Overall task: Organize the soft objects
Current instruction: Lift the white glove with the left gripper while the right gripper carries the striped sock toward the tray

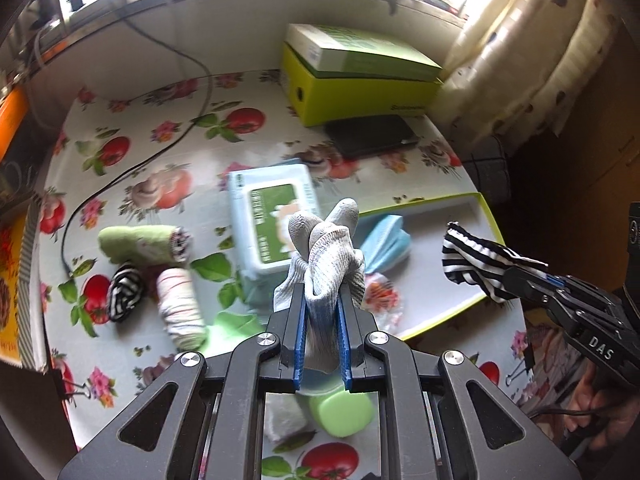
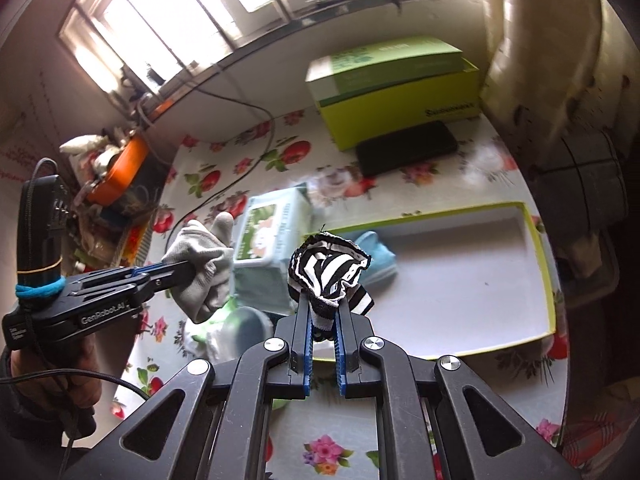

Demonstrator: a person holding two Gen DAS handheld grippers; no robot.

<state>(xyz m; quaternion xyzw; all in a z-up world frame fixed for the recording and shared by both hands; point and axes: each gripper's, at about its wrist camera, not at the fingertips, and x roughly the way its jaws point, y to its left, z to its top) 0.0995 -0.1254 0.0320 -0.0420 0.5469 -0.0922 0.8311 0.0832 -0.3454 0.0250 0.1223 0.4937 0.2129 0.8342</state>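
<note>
Above the tray (image 2: 536, 240):
Left gripper (image 1: 322, 280): clamped on a grey glove (image 1: 328, 240), left of it.
Right gripper (image 2: 322, 304): clenched round a striped sock (image 2: 328, 272), over its near edge.

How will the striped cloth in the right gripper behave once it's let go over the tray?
The striped cloth bunches and droops around the right gripper, so it's probably floppy and light. Released, it would likely crumple onto the tray rather than roll.

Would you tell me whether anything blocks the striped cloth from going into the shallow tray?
Nothing visible does. The right tongs hold the striped cloth over the tray; only a blue cloth lies in its far-left corner.
</note>
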